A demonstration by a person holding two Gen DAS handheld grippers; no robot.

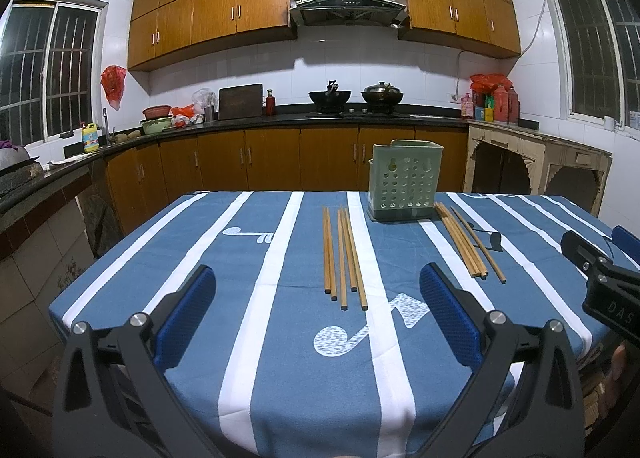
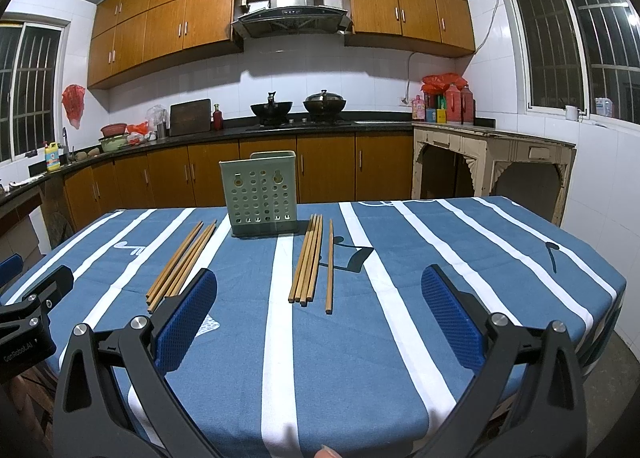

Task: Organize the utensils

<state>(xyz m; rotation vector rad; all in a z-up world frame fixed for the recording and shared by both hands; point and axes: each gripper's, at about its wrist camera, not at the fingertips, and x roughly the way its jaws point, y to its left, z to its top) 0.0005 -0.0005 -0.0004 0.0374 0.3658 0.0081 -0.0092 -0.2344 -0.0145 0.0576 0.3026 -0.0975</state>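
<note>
A pale green perforated utensil holder stands upright at the far side of the table. Several wooden chopsticks lie in a left group and a right group, flat on the blue and white striped tablecloth. My left gripper is open and empty, hovering above the near table, short of the left group. My right gripper is open and empty, just short of the right group's near ends. Each gripper's body shows at the edge of the other's view.
Behind the table runs a dark kitchen counter with woks, a cutting board and bottles. A worn beige cabinet stands at the right. The table's near edge lies under the grippers.
</note>
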